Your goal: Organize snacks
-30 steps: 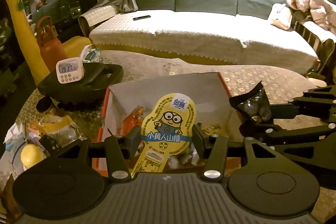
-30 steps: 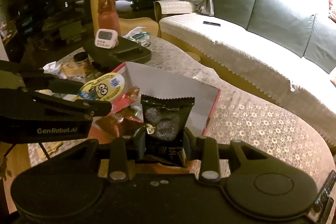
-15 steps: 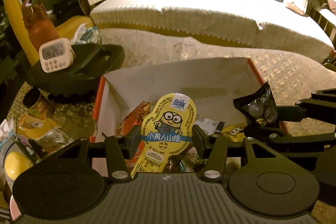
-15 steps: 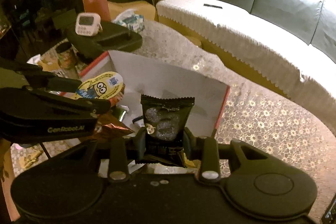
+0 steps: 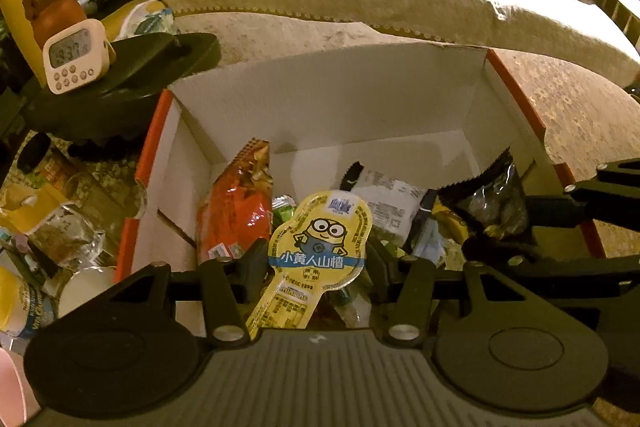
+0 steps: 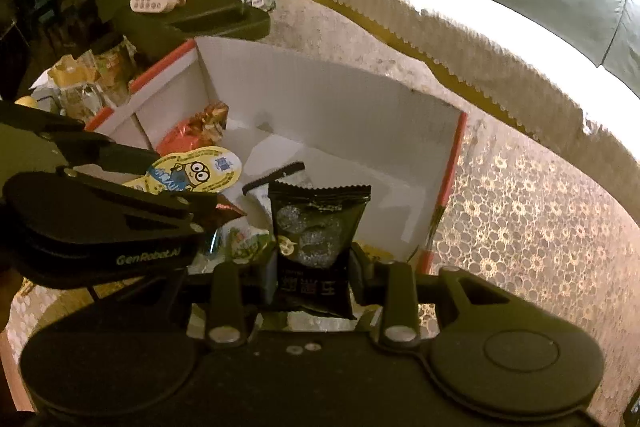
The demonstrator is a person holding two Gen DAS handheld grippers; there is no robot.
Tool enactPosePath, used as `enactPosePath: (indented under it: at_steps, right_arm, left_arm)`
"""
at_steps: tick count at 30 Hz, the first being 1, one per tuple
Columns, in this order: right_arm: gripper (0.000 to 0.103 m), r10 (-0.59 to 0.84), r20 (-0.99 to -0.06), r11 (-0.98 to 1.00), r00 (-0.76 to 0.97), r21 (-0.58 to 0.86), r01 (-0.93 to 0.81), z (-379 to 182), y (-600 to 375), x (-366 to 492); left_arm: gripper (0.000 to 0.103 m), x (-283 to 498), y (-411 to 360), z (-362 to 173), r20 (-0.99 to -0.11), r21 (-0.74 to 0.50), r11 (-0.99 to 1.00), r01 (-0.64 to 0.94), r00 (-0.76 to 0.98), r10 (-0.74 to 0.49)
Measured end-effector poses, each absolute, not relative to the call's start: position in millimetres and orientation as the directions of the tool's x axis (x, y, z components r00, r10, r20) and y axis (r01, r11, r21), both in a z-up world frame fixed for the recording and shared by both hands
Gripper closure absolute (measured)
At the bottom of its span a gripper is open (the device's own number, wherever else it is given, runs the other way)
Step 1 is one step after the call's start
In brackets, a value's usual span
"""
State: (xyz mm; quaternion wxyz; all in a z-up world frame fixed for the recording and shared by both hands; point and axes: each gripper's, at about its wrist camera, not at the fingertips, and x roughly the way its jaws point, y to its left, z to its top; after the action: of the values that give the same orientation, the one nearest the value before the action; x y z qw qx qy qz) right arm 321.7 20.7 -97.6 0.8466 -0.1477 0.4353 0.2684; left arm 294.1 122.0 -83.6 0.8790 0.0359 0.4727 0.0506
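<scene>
- Presently, my left gripper point(image 5: 318, 261): clamped on the yellow Minion snack pack point(image 5: 318, 243), held upright over the near end of the box.
- My right gripper point(image 6: 312, 273): clamped on a black snack packet point(image 6: 316, 239), also above the box.
- White box with red rim point(image 5: 320, 99): holds an orange-red bag point(image 5: 236, 211) and a white packet point(image 5: 384, 199).
- White timer point(image 5: 74, 57): left of the box, on a black stand.

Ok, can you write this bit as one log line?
left gripper: shut on yellow cartoon snack pack | right gripper: shut on black snack bag | both over white cardboard box
</scene>
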Motion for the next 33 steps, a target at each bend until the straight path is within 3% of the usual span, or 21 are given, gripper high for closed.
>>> enactPosePath:
  at_steps: [8, 19, 24, 33]
  right_arm:
    - [0.068, 0.325, -0.817, 0.823, 0.477, -0.004, -0.568, -97.4, 14.7, 318.0]
    - [0.067, 0.379, -0.786, 0.834, 0.487, 0.063, -0.548, -71.5, -5.6, 300.7]
    - [0.067, 0.391, -0.769, 0.839, 0.506, 0.071, -0.540, -59.2, -14.8, 288.6]
    - [0.066, 0.413, -0.733, 0.850, 0.541, 0.098, -0.517, -37.4, -38.1, 256.9]
  left_arm:
    - [0.051, 287.5, 122.1, -80.7, -0.825, 0.097, 0.993, -0.067, 0.552, 0.118]
    - [0.038, 262.9, 121.4, -56.0, -0.796, 0.094, 0.993, -0.073, 0.594, 0.119]
    - [0.027, 247.2, 118.9, -38.5, -0.772, 0.080, 0.995, -0.067, 0.627, 0.105]
    - [0.022, 211.7, 108.1, -13.0, -0.729, 0.058, 0.998, -0.031, 0.681, 0.063]
